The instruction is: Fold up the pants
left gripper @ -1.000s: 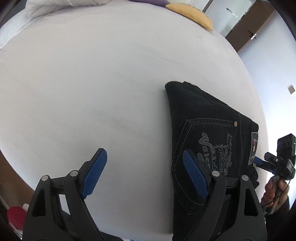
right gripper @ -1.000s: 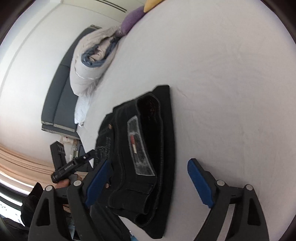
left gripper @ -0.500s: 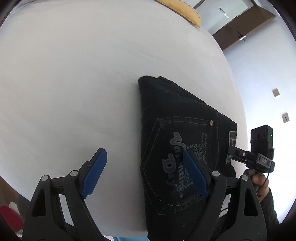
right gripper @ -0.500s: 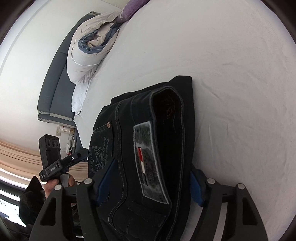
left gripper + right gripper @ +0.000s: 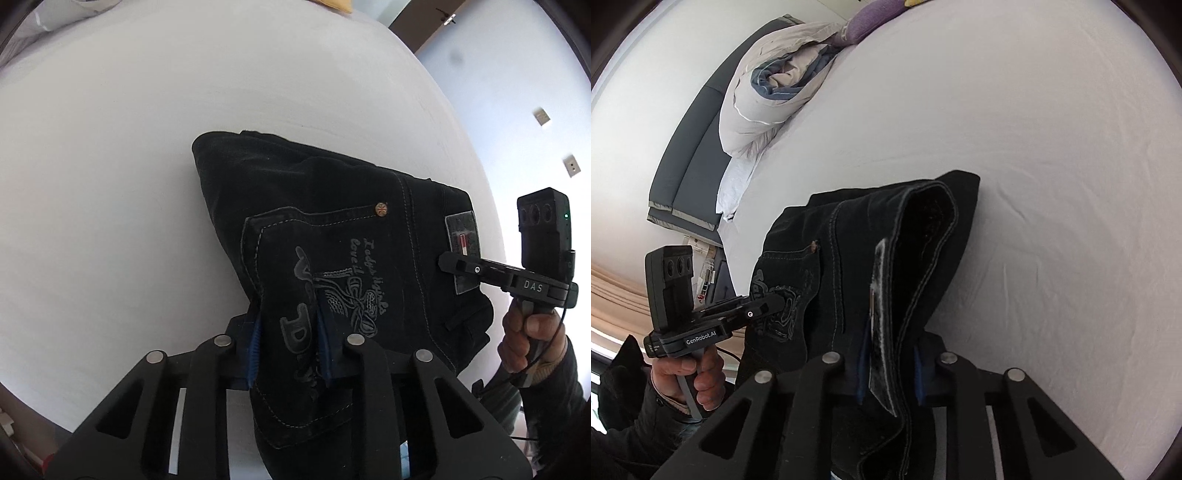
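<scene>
Folded black jeans [image 5: 332,229] lie on the white bed [image 5: 110,166] near its front edge. My left gripper [image 5: 290,347] is shut on the back-pocket edge of the jeans, its blue pads pinching the cloth. My right gripper [image 5: 890,369] is shut on the waistband by the grey label patch [image 5: 881,314]. The jeans also show in the right wrist view [image 5: 849,240]. The right gripper shows in the left wrist view [image 5: 458,264], at the waistband label. The left gripper shows in the right wrist view [image 5: 764,308], at the pocket.
A rolled white and blue duvet [image 5: 775,92] and a purple pillow [image 5: 871,18] lie at the head of the bed. A yellow pillow [image 5: 332,3] lies at the far edge. A dark headboard [image 5: 687,147] stands behind the duvet.
Both grippers moved in onto the jeans and closed: the left on the pocket edge, the right on the waistband. They were open a second ago.
</scene>
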Available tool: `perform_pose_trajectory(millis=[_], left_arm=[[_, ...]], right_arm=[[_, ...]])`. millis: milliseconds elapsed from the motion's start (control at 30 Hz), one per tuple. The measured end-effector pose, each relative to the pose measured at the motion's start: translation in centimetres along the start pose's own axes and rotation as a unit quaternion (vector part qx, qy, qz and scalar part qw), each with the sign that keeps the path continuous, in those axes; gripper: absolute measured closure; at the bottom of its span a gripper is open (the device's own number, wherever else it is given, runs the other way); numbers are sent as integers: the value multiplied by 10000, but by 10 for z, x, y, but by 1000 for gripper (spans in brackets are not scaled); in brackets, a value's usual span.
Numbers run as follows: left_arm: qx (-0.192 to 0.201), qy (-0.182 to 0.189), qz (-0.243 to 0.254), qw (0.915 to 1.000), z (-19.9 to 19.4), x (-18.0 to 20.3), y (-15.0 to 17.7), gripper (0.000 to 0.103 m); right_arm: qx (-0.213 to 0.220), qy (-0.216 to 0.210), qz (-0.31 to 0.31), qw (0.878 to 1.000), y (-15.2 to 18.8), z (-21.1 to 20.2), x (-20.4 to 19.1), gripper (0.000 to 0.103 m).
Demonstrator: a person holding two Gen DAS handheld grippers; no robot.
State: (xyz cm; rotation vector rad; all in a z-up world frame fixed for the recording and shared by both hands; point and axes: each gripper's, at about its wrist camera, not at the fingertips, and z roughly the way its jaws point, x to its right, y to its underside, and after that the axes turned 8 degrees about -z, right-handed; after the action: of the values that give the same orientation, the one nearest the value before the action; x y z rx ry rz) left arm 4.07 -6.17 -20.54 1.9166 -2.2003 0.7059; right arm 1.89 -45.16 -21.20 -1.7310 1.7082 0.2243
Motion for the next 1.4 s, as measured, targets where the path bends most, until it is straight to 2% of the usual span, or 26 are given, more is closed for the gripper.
perform_pose_trajectory(millis=[167,367,500,567,667,733,767,833,900,933,967,1000,1033,1100,1167,1233,1267,1300,1333,1367,1400], left_arm=[[287,137,57,9995,-27,13,-16,84],[580,292,291,9975,-39,34,-66,84],[583,400,479,9963,-13,49,-106,84],[565,293,696,9955,6,58,-120,84],[345,51,741,9966,41,62,-135,82],[340,-172,755,9964,59,62,-140,69],[335,-232,673,9969,65,59,-141,66],[351,-224,407,9983,69,50,-142,46],[445,-267,217,9984,66,42,-140,36],[520,-313,143,9981,62,41,-137,34],[611,-396,98,9973,53,37,-132,33],[768,-558,82,9955,42,37,-125,29],[949,-703,90,9930,33,42,-122,26],[1465,-952,211,9844,3,58,-108,24],[2017,-1247,432,9705,-27,79,-93,14],[2742,-1655,688,9448,-62,108,-70,3],[3069,-1824,783,9308,-78,120,-60,1],[3469,-2004,895,9118,-98,132,-45,0],[3756,-2117,995,8968,-116,145,-27,0],[3945,-2190,1077,8859,-128,157,-15,0],[4007,-2210,1141,8818,-142,171,-10,0]], right_arm=[[271,-44,-243,9993,-14,-20,-17,85],[705,-104,-237,9972,-55,-46,-9,85],[845,-43,-17,9964,-86,-49,23,85],[877,-1,134,9961,-96,-47,42,85],[743,27,597,9954,-101,-32,79,83],[643,218,809,9944,-97,-19,98,75],[633,228,874,9939,-94,-15,106,66],[800,-20,1059,9911,-87,-15,115,59],[934,-34,1150,9890,-80,-22,115,48],[1010,49,1185,9878,-77,-28,113,44],[1129,148,1210,9861,-73,-37,110,33],[1283,277,1216,9839,-68,-48,105,27],[1438,421,1182,9816,-62,-58,99,27],[1703,779,1036,9768,-51,-79,81,24],[2015,1198,807,9688,-40,-102,57,18],[2413,1666,461,9549,-27,-126,26,15],[2602,1877,309,9466,-19,-138,13,10],[2832,2111,149,9354,-12,-149,-3,1],[3049,2329,18,9235,-5,-159,-17,0],[3274,2467,-144,9120,1,-168,-32,0],[3436,2547,-317,9034,7,-177,-44,0]])
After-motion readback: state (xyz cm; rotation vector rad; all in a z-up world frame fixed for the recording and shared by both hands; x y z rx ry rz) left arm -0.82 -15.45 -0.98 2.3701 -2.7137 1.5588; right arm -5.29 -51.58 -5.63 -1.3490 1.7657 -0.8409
